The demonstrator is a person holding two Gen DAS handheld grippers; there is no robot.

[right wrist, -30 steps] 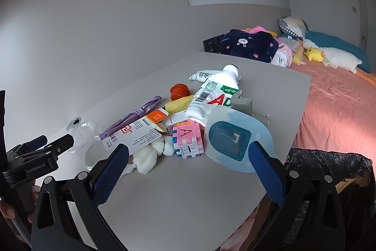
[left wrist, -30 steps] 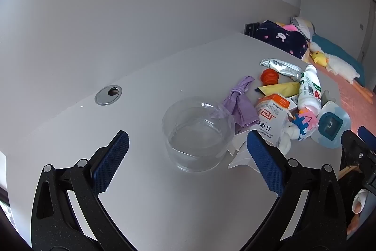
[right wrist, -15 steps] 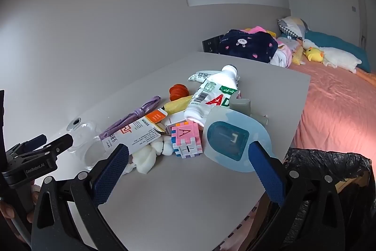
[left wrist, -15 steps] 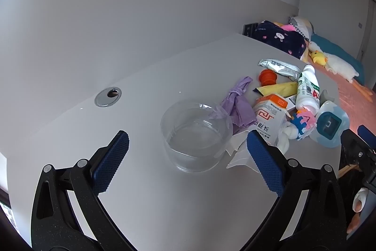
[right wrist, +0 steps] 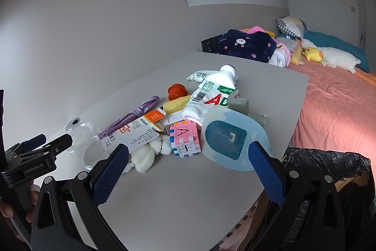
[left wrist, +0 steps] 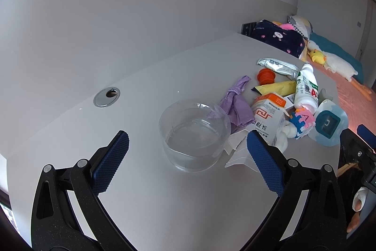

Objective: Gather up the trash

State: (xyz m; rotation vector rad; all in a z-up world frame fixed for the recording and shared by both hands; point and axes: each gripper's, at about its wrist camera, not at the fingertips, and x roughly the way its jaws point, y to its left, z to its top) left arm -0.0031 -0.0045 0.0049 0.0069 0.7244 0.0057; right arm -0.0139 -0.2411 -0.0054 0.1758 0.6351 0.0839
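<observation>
Left gripper (left wrist: 185, 149): spread wide, empty, above white table (left wrist: 145, 192); clear plastic bowl (left wrist: 193, 133) at 12 o'clock between blue pads. Right gripper (right wrist: 188, 159): spread wide, empty. Trash pile: white bottle (right wrist: 211, 95), carton (right wrist: 134, 133), purple bag (right wrist: 134, 114), pink cube (right wrist: 185, 139) at 12 o'clock. Black trash bag (right wrist: 329, 164) at 3 o'clock, beyond table edge.

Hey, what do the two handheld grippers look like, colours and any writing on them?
Both the left gripper and right gripper have black plastic frames with silver rivets and blue, cross-hatched finger pads. The left's side reads "GenRobot.AI" in white.
</observation>
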